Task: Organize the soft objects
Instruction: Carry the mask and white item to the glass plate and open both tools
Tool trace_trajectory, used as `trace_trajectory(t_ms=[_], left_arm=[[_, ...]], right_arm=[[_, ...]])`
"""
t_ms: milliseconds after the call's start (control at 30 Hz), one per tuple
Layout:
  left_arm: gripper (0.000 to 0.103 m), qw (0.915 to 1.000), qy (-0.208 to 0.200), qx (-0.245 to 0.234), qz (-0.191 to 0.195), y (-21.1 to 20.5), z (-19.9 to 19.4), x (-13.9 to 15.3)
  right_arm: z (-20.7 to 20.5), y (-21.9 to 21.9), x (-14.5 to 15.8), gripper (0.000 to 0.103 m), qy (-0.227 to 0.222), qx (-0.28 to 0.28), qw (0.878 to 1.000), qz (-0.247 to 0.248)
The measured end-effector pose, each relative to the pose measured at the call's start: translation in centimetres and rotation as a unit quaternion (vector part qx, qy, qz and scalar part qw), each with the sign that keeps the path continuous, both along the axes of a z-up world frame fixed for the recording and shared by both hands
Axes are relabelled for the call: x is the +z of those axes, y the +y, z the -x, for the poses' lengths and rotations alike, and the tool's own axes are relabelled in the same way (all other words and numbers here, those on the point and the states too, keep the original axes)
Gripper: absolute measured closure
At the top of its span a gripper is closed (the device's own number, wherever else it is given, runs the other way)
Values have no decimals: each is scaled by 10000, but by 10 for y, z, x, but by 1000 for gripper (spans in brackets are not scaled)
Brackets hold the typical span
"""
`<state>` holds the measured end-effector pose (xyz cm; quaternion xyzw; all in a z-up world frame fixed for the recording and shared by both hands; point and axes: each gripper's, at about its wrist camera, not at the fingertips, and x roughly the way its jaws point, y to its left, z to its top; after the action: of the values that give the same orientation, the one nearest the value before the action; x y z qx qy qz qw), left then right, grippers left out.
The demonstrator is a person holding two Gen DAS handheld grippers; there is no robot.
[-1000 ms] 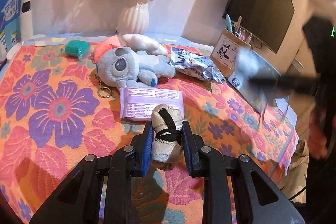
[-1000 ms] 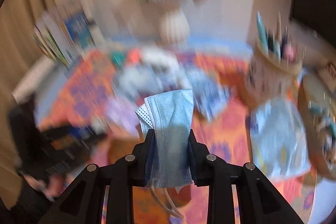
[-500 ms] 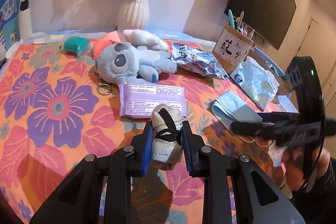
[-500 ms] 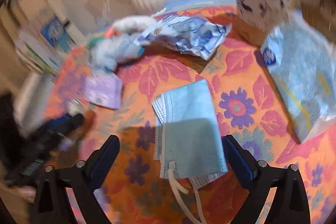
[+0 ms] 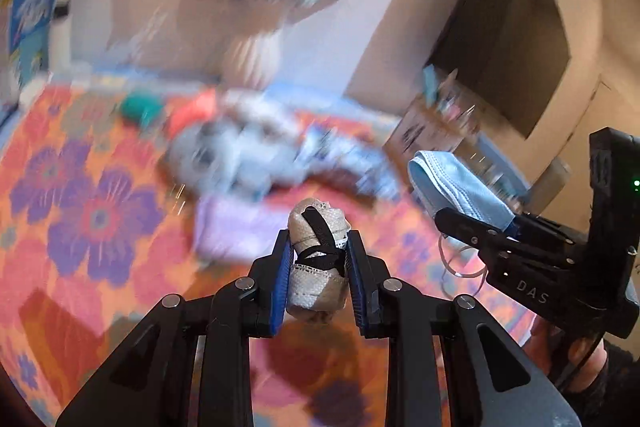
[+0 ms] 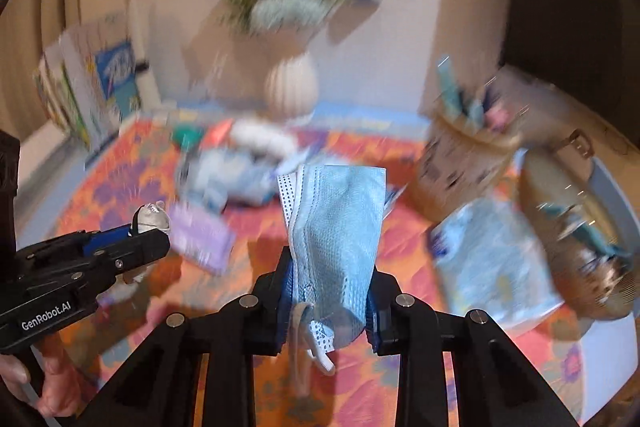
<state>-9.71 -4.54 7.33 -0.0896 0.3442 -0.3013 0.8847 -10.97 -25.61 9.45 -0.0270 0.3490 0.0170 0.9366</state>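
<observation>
Warm indoor light; my view smears the orange flowered tablecloth (image 5: 72,211) with motion blur, fisheye edges vignetted black.

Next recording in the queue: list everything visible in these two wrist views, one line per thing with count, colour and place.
face masks: a folded bunch, count unclear, light blue, clamped in the right gripper, off the cloth
rolled bundle: 1, beige with black strap, clamped in the left gripper
plush toy: 1, grey-blue, mid-table, blurred
purple pack: 1, lilac, flat in front of the plush toy
tablecloth: 1, orange with purple flowers, covers the table
vase: 1, white, with blue and white flowers, at the back edge
pen holder: 1, tan, right side of the table
left gripper: black, blue pads
right gripper: black, blue pads; jaws just closed
hand: holds the left gripper
</observation>
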Motion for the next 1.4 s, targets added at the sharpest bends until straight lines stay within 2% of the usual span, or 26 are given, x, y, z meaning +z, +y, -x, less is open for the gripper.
trace_trajectory(t_ms=[67,167,233,300,433,633,733,833,867,900,933,967,1000,1033,1233,1400], left_arm=[[80,9995,-240,-186,86,-17,-1,26],[80,9957,-260,-651,612,-44,-13,57],[80,9935,-359,-858,655,-70,-19,74],[80,9910,-428,-1128,586,-103,-24,90],[80,9776,-218,-1933,806,-178,-31,109],[80,9747,-259,-2203,272,-277,-47,102],[80,9750,-353,-2192,-90,-313,-52,87],[78,9769,-216,-2107,-293,-339,-60,66],[75,9780,-130,-2050,-358,-346,-65,58],[64,9788,-52,-2010,-384,-352,-70,53],[52,9795,31,-1977,-374,-356,-73,47],[46,9797,92,-1969,-364,-359,-75,44],[36,9794,140,-1983,-359,-360,-75,42],[30,9783,144,-2043,-312,-357,-73,40],[27,9759,116,-2175,-137,-335,-59,46],[26,9786,70,-2057,-85,-303,-52,58]], right_arm=[[2,-15,17,74,-216,-175,9996,-52],[6,-53,42,74,-507,-726,9961,37],[9,-76,56,74,-682,-1044,9921,160],[8,-105,67,74,-768,-1278,9888,69],[6,-174,82,74,-835,-2050,9752,-78],[-2,-258,75,74,-630,-2726,9594,-343],[-14,-286,62,74,-503,-2934,9538,-409],[-25,-307,47,72,-344,-2955,9522,-692],[-30,-314,42,67,-257,-2964,9513,-808],[-36,-322,37,55,-179,-2915,9512,-1001],[-38,-330,32,51,-146,-2800,9506,-1332],[-37,-339,26,50,-130,-2701,9472,-1724],[-32,-348,19,50,-91,-2720,9387,-2115],[-28,-351,16,50,-77,-2774,9337,-2261],[0,-343,17,49,-133,-2917,9275,-2334],[13,-312,35,48,-220,-2698,9350,-2289]])
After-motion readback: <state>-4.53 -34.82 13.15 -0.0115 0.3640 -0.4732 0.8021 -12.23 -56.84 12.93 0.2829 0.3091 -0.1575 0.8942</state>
